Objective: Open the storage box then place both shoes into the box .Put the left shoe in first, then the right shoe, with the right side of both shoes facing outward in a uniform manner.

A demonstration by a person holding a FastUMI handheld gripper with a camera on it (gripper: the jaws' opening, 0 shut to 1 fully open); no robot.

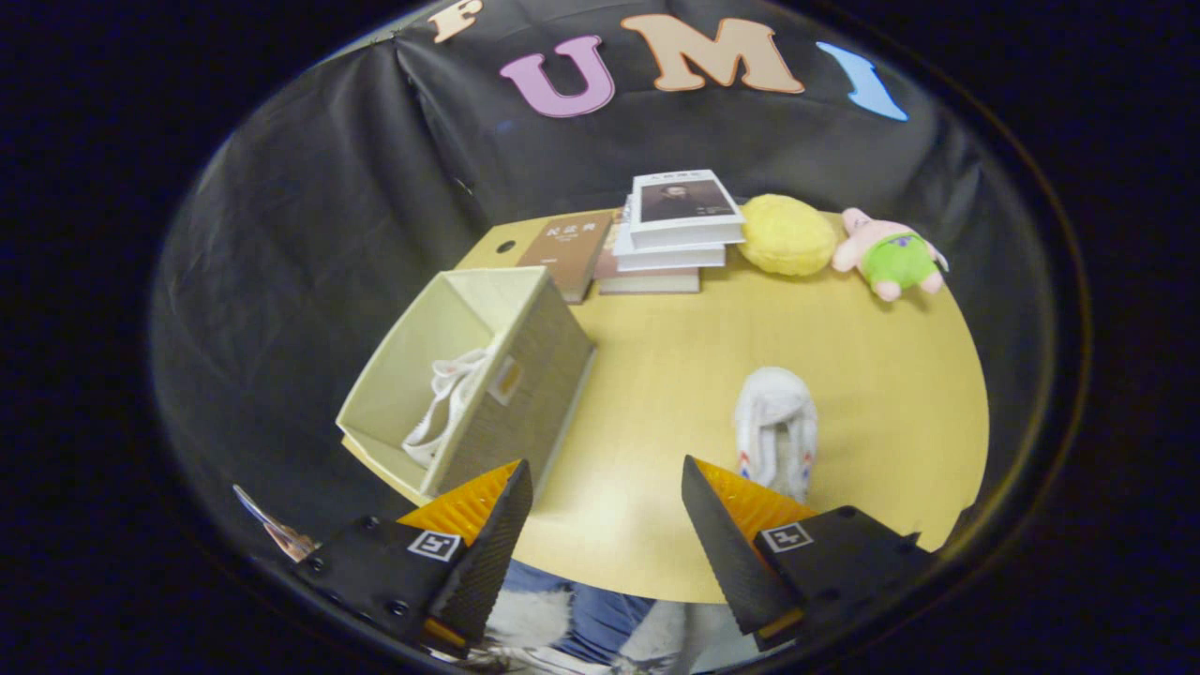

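The cream storage box (534, 375) stands open on the wooden table, ahead of my left finger. One white shoe (448, 398) lies inside it against the near wall. A second white shoe (776, 427) sits on the table just beyond my right finger, toe pointing away. My gripper (605, 487) is open, held above the table's near edge, with nothing between its fingers.
At the back of the table (675, 356) are a stack of books (670, 234), a brown book (567, 248), a yellow cushion (787, 234) and a pink plush toy (891, 255). A person's jeans (600, 619) show below the table's edge. The box's lid (375, 464) lies under the box.
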